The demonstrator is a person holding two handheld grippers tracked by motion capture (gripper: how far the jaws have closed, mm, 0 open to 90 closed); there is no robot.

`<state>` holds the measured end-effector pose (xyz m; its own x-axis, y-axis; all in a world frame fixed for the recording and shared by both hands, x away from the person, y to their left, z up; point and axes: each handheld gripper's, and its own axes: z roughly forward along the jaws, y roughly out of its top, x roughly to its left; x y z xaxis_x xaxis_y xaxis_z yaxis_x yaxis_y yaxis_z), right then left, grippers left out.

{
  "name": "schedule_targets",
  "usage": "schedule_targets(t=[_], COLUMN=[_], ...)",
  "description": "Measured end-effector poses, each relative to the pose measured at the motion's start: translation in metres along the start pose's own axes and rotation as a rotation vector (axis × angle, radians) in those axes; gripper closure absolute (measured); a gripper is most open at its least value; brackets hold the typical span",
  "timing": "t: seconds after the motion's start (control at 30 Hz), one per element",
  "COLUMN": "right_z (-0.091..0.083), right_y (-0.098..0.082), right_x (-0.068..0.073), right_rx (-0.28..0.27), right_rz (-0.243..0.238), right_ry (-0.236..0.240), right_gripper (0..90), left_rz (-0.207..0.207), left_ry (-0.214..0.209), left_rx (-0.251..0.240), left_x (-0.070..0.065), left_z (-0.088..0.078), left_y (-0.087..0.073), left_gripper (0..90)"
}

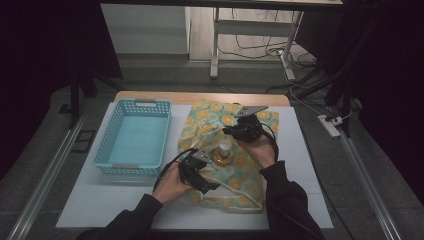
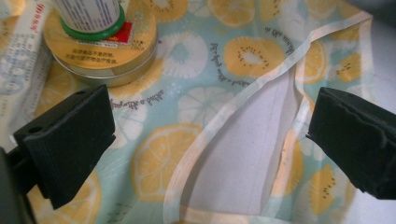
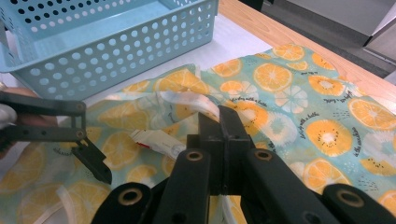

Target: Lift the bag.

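Note:
A citrus-print cloth (image 1: pixel 215 112) lies spread on the white mat. On it sits a round yellow tin (image 1: pixel 220 161) with a small white bottle (image 1: pixel 225 147) standing on top. My left gripper (image 1: pixel 202 177) is at the cloth's near left and open. Its jaws (image 2: pixel 210 135) straddle a folded-over corner that shows the cloth's (image 2: pixel 187 60) white underside, with the tin (image 2: pixel 102 51) and bottle (image 2: pixel 88 14) just beyond. My right gripper (image 1: pixel 240 131) is behind the tin, and its jaws (image 3: pixel 222 116) are shut on a raised fold of the cloth (image 3: pixel 289 93).
A light blue perforated basket (image 1: pixel 145 103) stands left of the cloth, close to its edge (image 3: pixel 130 46). A white and red packet (image 3: pixel 156 140) lies on the cloth next to the tin (image 2: pixel 18 70). The table's wooden far edge (image 1: pixel 200 96) runs behind.

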<state>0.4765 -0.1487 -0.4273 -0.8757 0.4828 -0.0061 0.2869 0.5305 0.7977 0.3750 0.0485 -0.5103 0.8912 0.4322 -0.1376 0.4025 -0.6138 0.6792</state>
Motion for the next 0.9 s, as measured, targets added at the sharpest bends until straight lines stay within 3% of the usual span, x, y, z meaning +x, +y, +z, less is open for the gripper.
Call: schedule_targets(t=[0.27, 0.53, 0.6, 0.7, 0.9], right_z=[0.002, 0.001, 0.001, 0.001, 0.002], right_y=[-0.001, -0.001, -0.002, -0.001, -0.001], right_x=[0.000, -0.002, -0.002, -0.002, -0.001], right_rx=[0.005, 0.004, 0.005, 0.005, 0.006], right_rz=[0.001, 0.003, 0.003, 0.003, 0.001], right_ry=[0.000, -0.001, -0.001, -0.001, -0.003], right_gripper=[89.8, 89.8, 89.8, 89.8, 89.8], left_rz=[0.021, 0.053, 0.072, 0.061, 0.038], left_ry=[-0.002, 0.054, 0.074, 0.080, 0.092], left_rx=[0.043, 0.085, 0.094, 0.094, 0.089], left_x=[0.001, 0.001, 0.001, 0.002, 0.008], left_z=[0.017, 0.026, 0.025, 0.023, 0.017], left_y=[-0.005, -0.009, -0.009, -0.008, -0.008], left_gripper=[1.6, 7.9, 12.8, 18.7, 42.3])
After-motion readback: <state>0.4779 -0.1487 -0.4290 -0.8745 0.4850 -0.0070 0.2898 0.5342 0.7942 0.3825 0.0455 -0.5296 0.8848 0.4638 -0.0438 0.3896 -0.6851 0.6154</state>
